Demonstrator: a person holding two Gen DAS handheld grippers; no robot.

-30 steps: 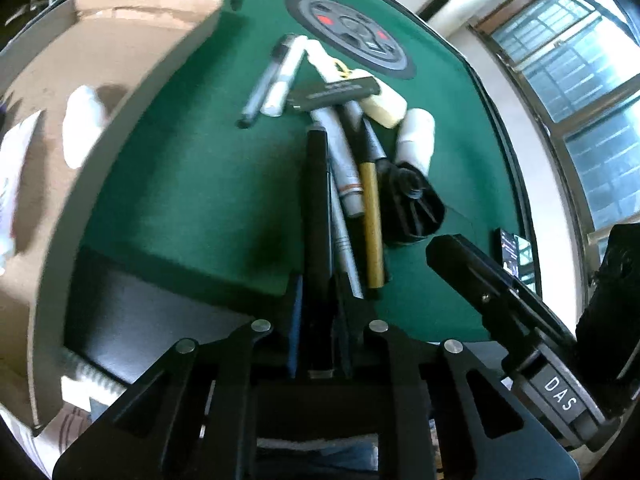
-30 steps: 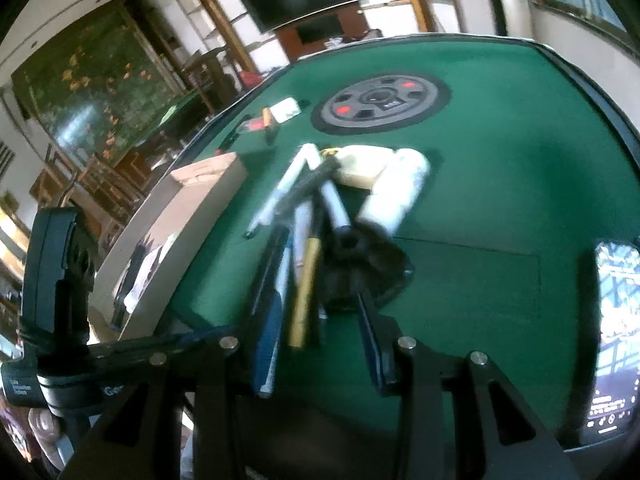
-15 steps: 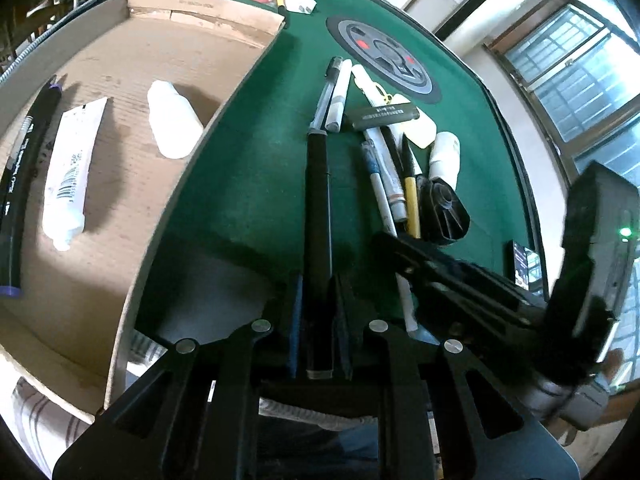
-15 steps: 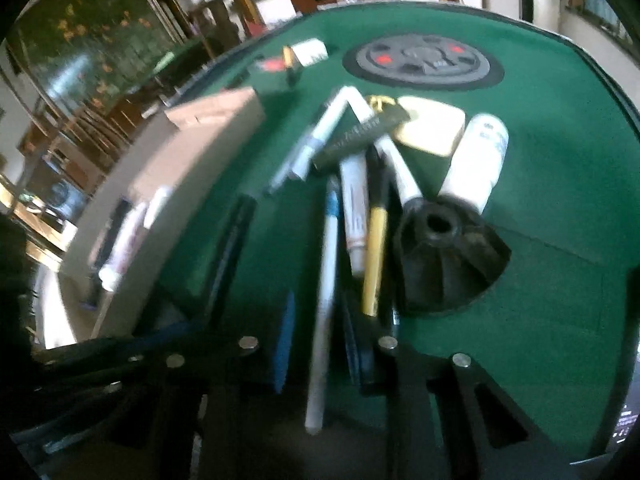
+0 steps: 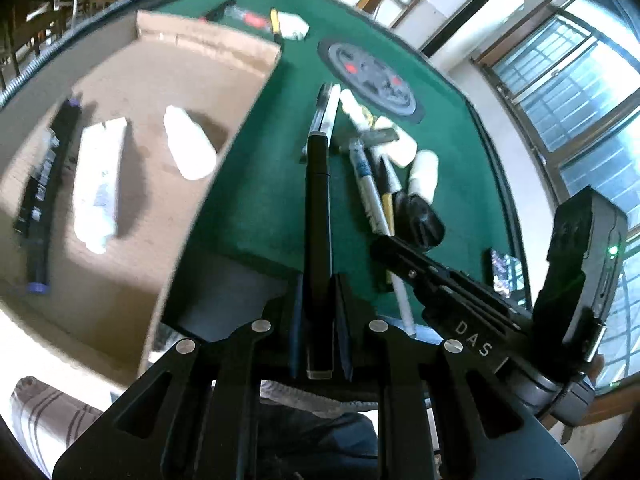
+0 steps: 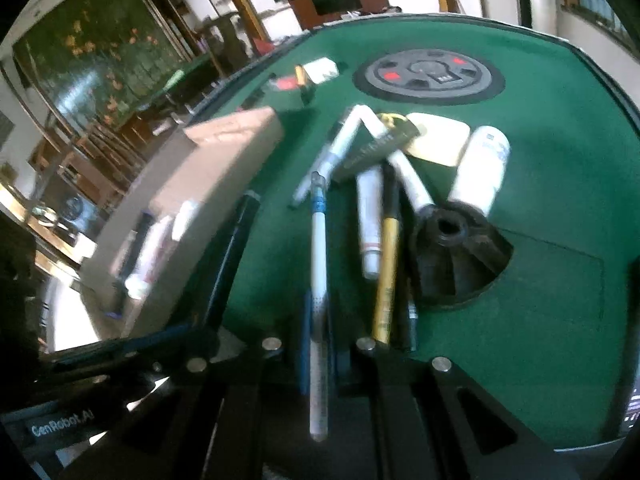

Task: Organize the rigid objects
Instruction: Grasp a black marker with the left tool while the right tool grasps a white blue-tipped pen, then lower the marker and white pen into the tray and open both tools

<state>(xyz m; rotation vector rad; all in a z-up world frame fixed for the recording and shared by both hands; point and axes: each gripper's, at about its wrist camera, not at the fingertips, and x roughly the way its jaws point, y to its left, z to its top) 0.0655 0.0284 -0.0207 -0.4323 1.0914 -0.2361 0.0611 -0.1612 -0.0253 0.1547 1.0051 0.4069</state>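
My left gripper (image 5: 319,292) is shut on a long black pen (image 5: 317,216) and holds it above the green table, near the right wall of the cardboard box (image 5: 168,248). My right gripper (image 6: 320,320) is shut on a white pen with a blue band (image 6: 319,264), lifted over the table's front edge. On the table lies a pile of pens and markers (image 6: 376,200), a gold pen (image 6: 387,268), a white tube (image 6: 482,168) and a black ribbed cone (image 6: 456,256). The box holds a white bottle (image 5: 186,148), a white tube (image 5: 98,188) and a dark pen (image 5: 44,196).
A round grey control panel (image 6: 428,76) is set in the table's middle. Small items (image 5: 276,26) lie at the far edge behind the box. A phone (image 5: 505,270) lies at the right edge. The right gripper's body (image 5: 500,320) crosses the left wrist view.
The left gripper has lifted and drawn back with the black pen, bringing the box inside into view. The right gripper has shut on the white pen and lifted it from the pile.
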